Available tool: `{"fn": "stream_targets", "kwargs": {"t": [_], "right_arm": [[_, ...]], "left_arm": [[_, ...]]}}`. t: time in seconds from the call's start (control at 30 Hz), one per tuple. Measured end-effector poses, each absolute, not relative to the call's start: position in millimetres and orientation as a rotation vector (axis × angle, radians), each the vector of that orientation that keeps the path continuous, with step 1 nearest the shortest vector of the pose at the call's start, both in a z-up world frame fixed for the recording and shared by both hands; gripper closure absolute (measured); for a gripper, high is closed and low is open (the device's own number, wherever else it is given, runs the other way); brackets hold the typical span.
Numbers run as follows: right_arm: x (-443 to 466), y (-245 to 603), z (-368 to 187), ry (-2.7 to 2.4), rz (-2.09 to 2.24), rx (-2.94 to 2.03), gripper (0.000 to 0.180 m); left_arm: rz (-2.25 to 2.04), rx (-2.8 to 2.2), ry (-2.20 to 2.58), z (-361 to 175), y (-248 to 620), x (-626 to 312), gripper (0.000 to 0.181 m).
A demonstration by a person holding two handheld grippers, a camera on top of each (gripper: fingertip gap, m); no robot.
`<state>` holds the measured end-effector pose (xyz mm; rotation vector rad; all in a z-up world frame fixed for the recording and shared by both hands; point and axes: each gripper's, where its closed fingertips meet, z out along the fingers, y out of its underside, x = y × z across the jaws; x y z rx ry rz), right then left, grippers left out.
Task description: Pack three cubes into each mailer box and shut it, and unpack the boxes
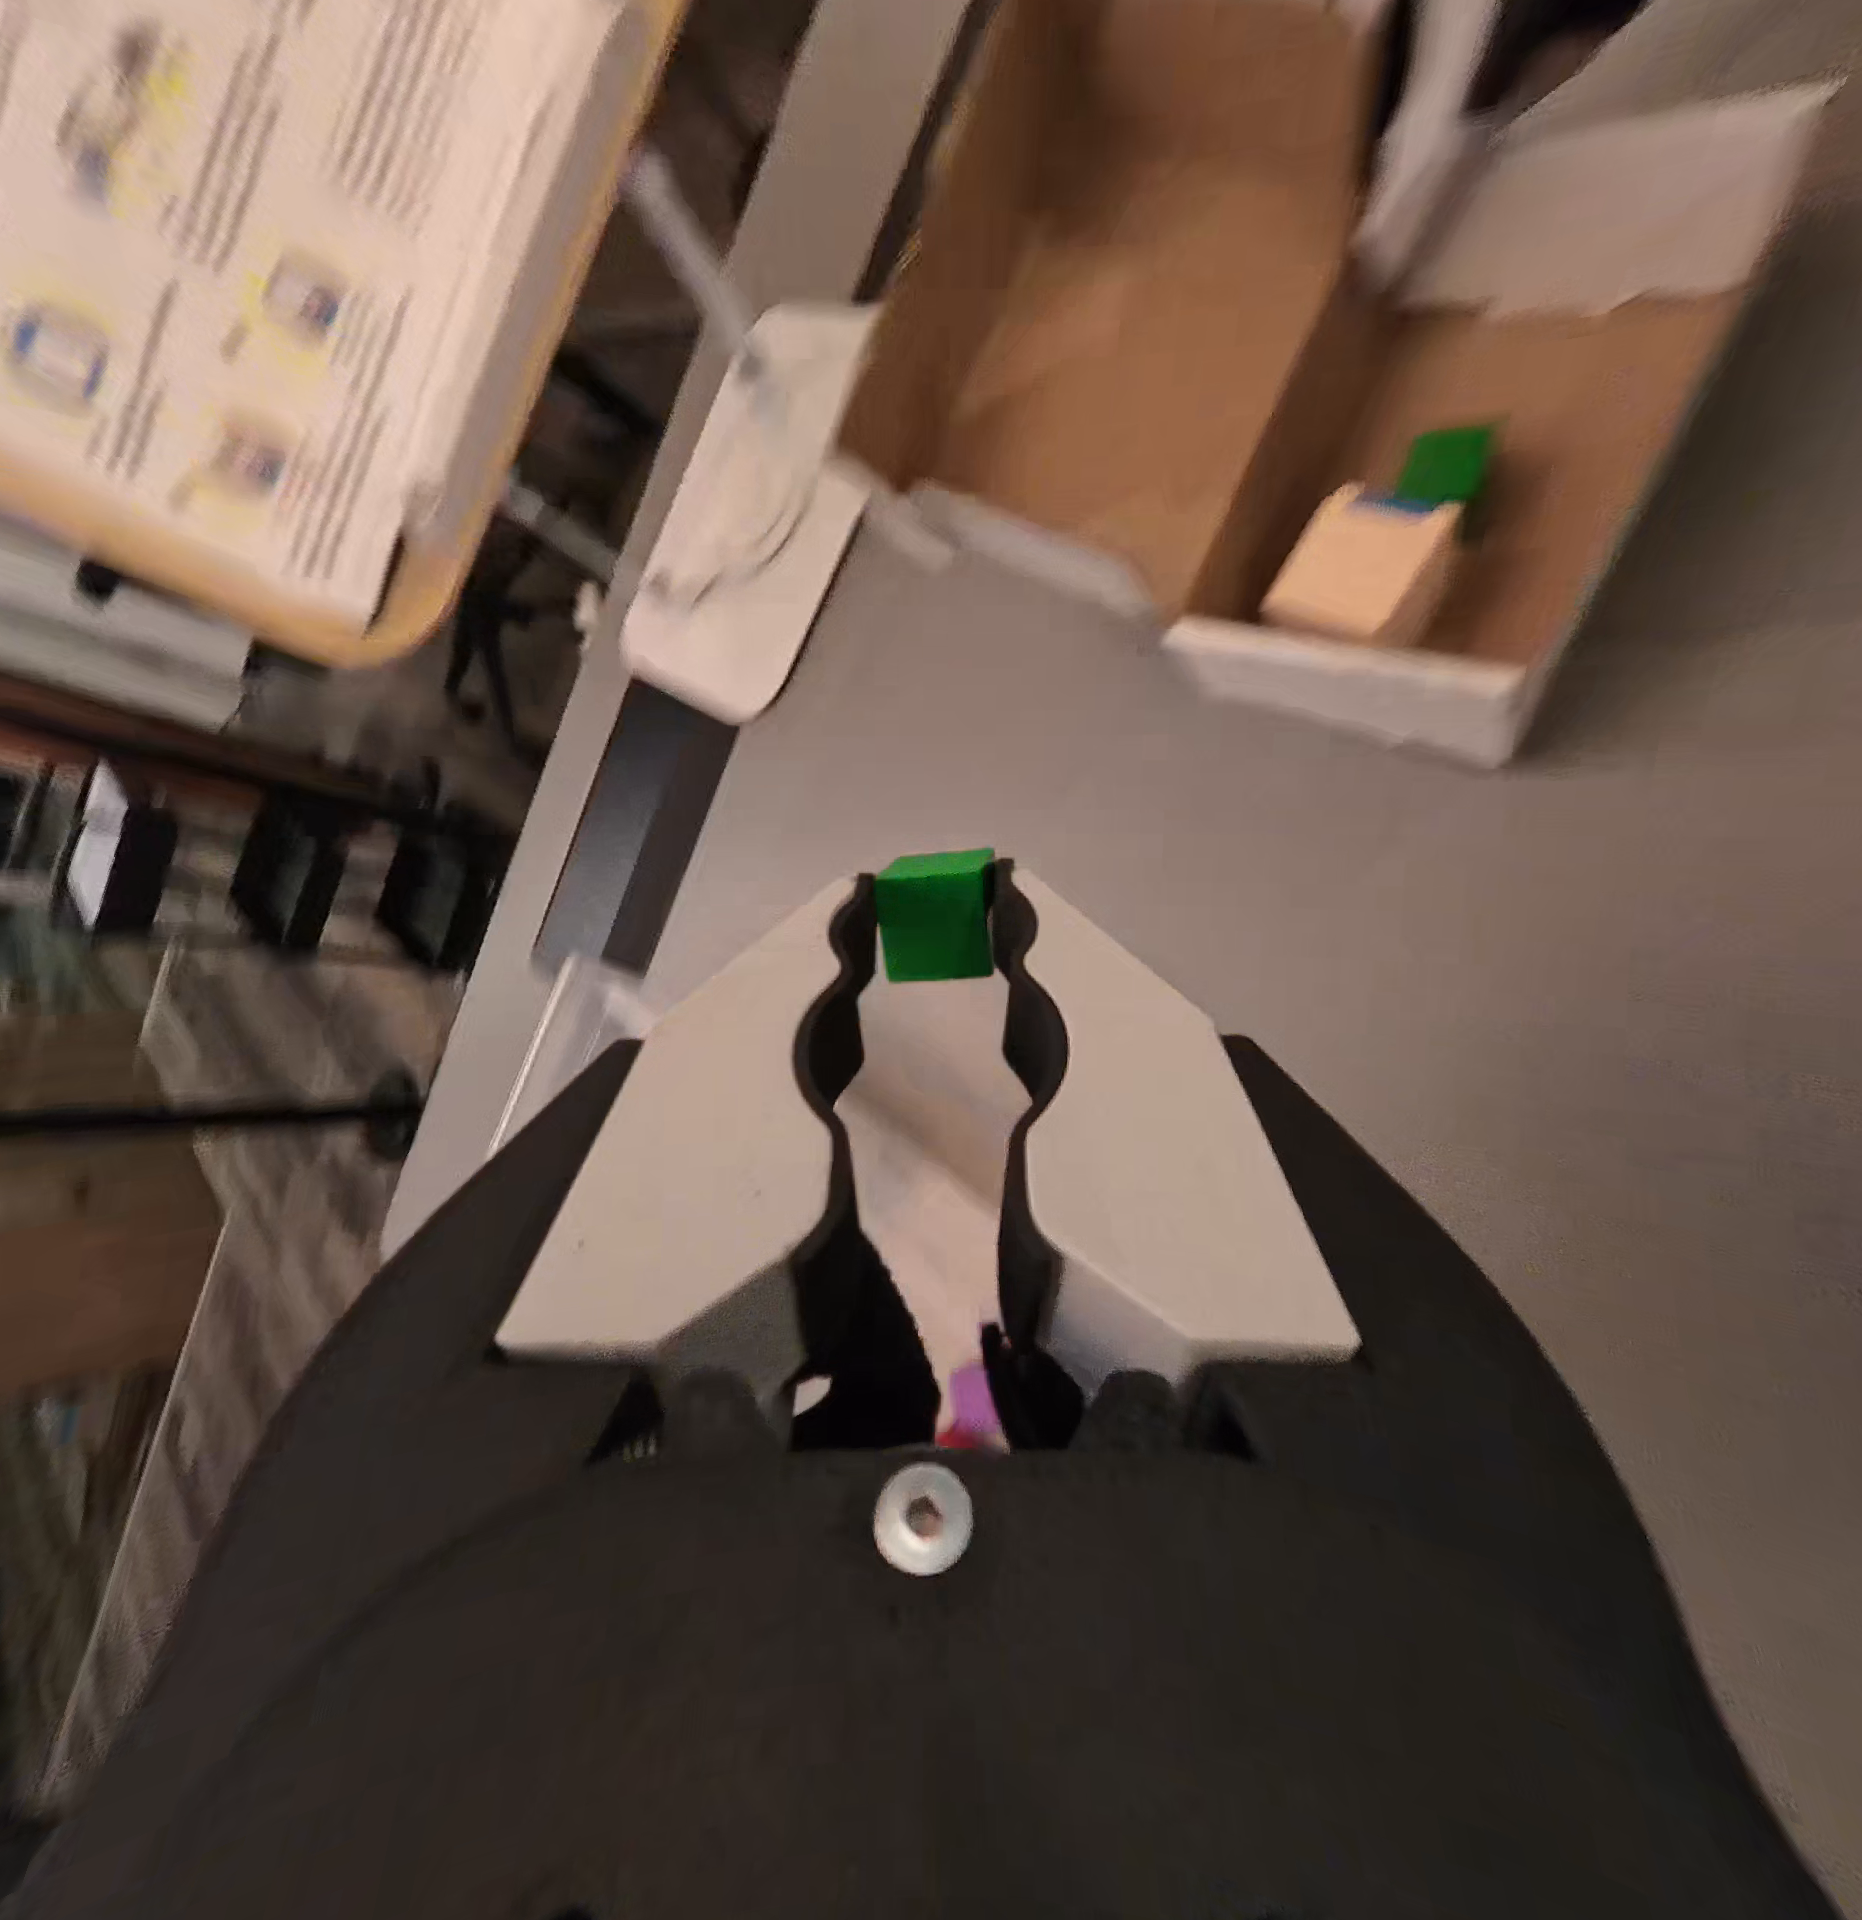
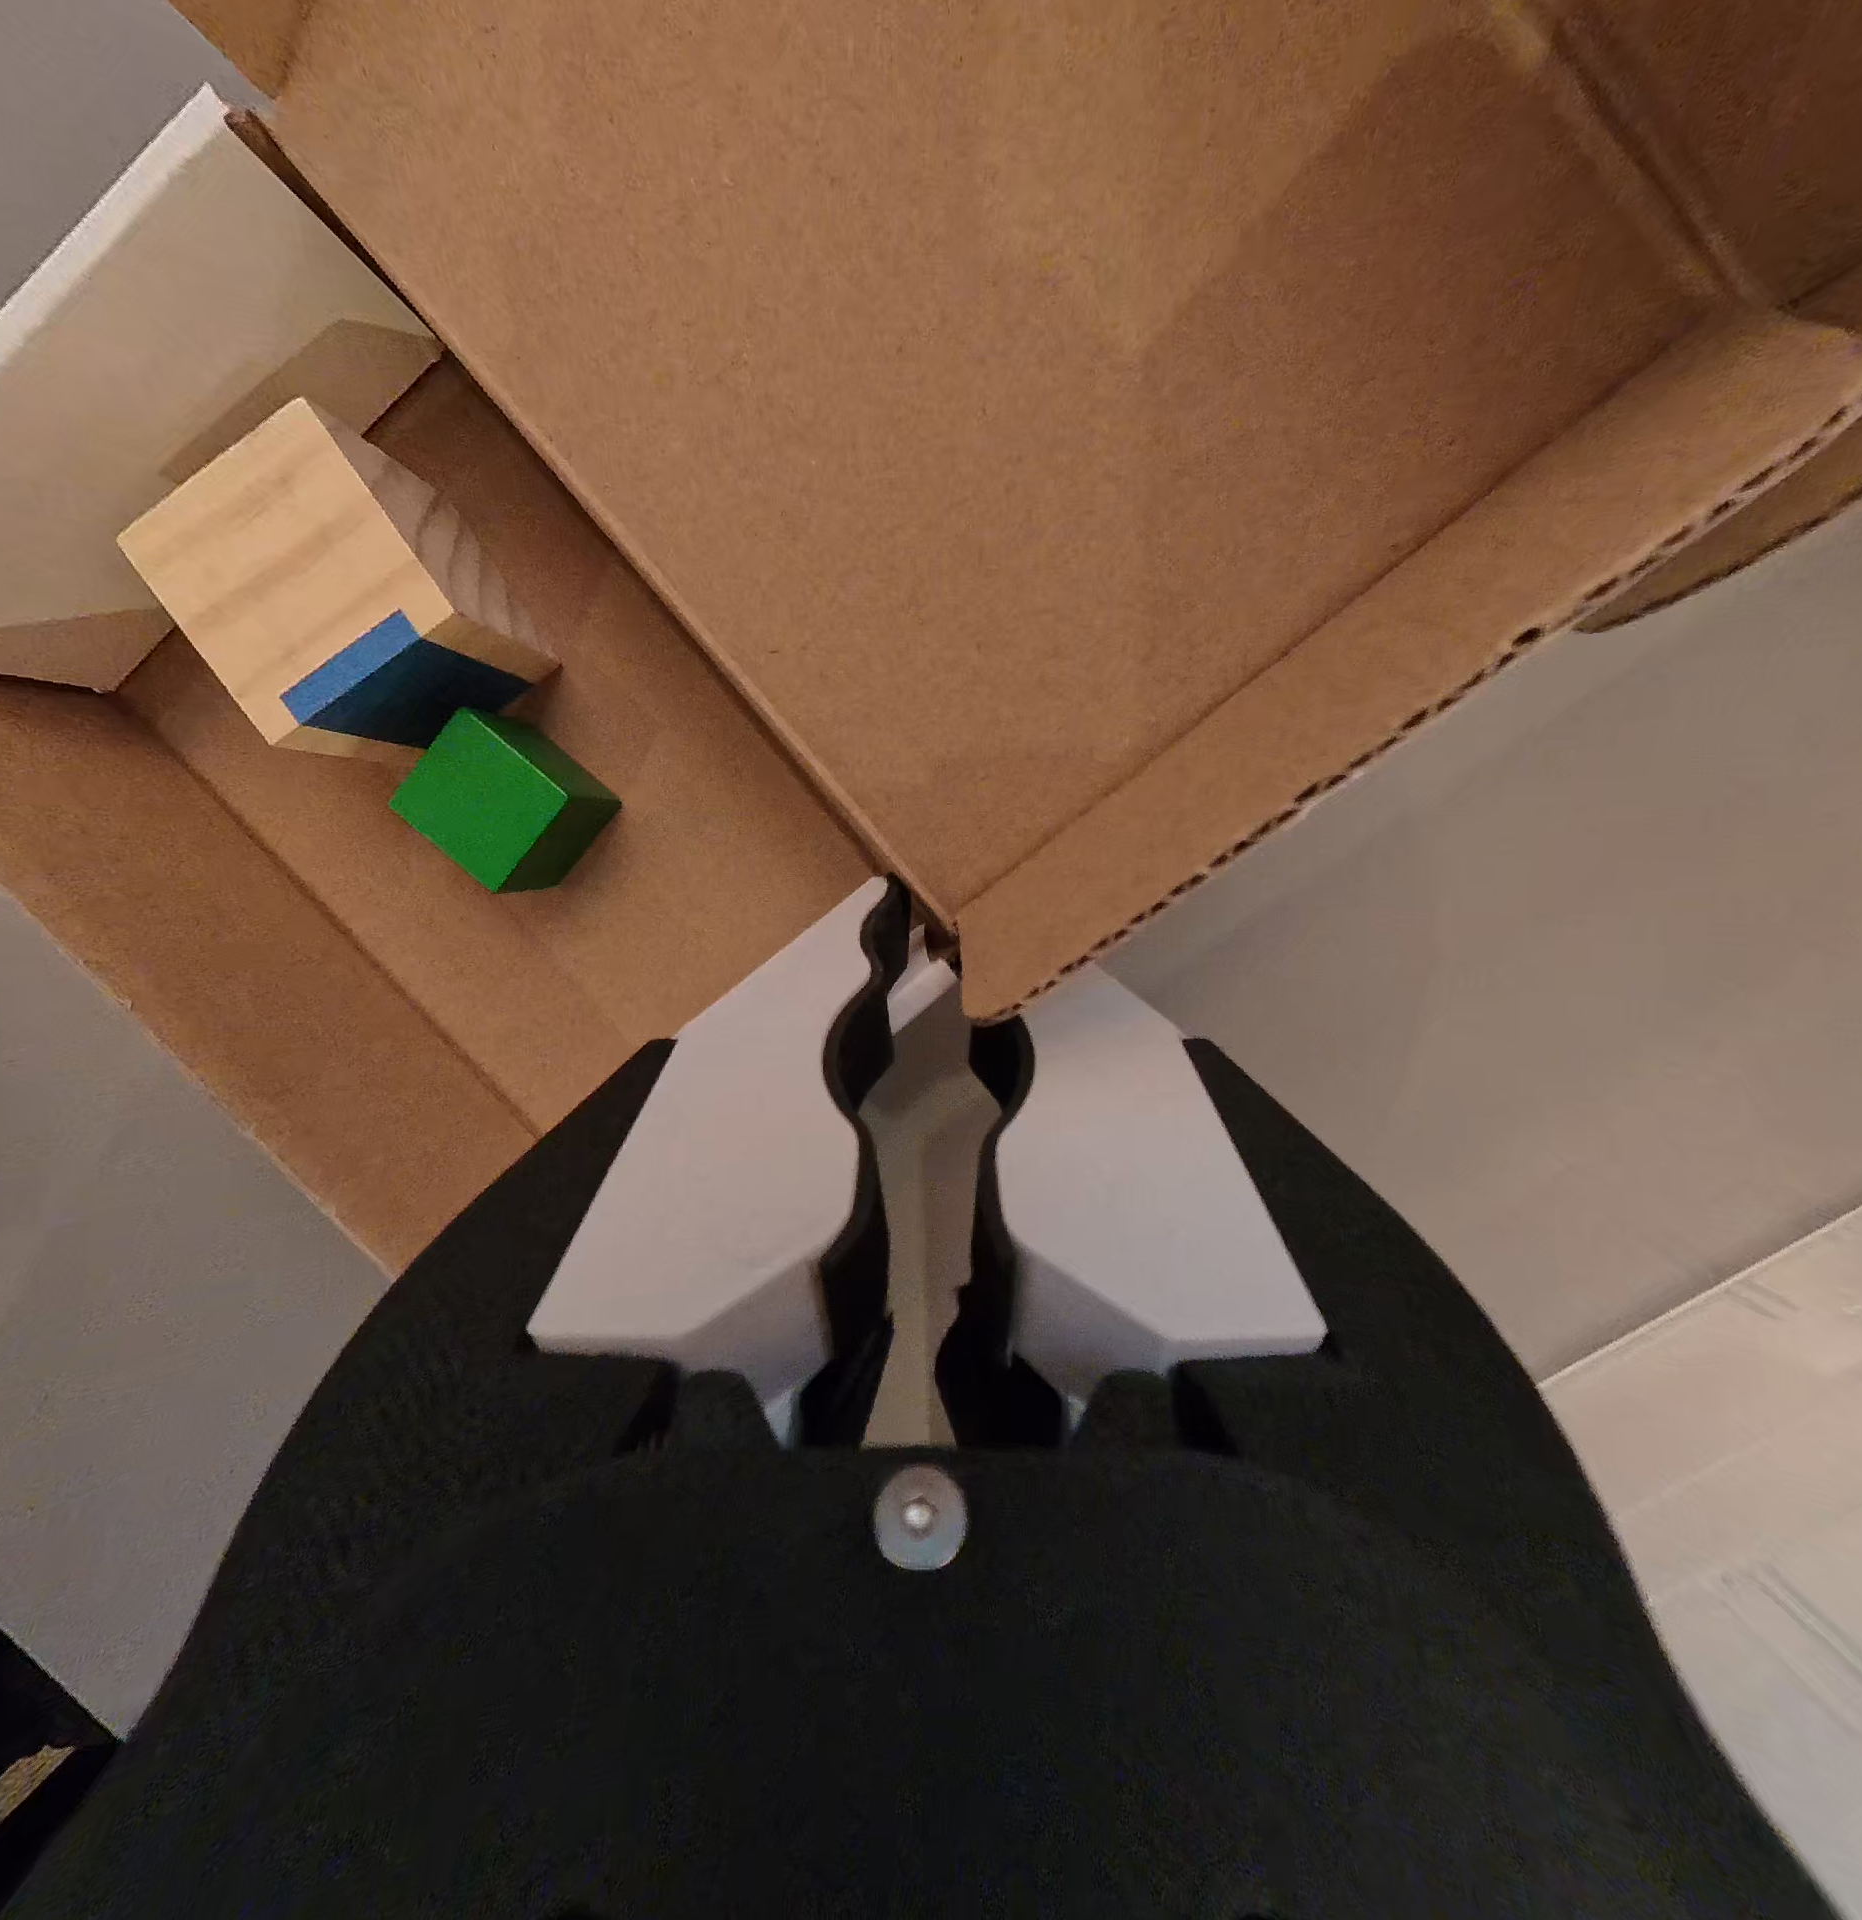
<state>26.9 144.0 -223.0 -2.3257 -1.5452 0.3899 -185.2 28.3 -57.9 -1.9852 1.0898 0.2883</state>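
Left tongs (image 1: 932, 883) clamping green cube (image 1: 932, 920); right tongs (image 2: 911, 914) pinching box lid (image 2: 1010, 416) (right view only).

Grey tabletop (image 1: 1322, 1039) fills most of left wrist view, lit evenly w/ warm indoor light. Far left, past its edge (image 1: 636, 644), a light wood board (image 1: 407, 623) bearing a printed sheet (image 1: 231, 260), blurred. Below that, dark shelving (image 1: 283, 862) w/ black shapes, too blurred to tell. Right wrist view: same grey top (image 2: 1478, 987); white surface (image 2: 1737, 1507) near right.
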Motion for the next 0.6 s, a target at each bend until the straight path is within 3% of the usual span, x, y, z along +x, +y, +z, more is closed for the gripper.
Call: {"fn": "stream_targets", "kwargs": {"t": [0.27,0.43,0.6], "right_arm": [[26.8,144.2,-223.2,-1.539,0.396,-2.328,0.174],[26.9,144.4,-223.1,-1.541,0.4,-2.321,0.174],[26.6,144.5,-223.1,-1.544,0.401,-2.312,0.174]], "left_arm": [[-0.053,-1.956,1.41,-140.1,66.3,-2.3,0.161],[-0.056,-2.021,1.511,-197.8,83.5,30.4,0.16],[-0.037,-2.022,1.514,-214.3,86.5,33.6,0.16]]}}
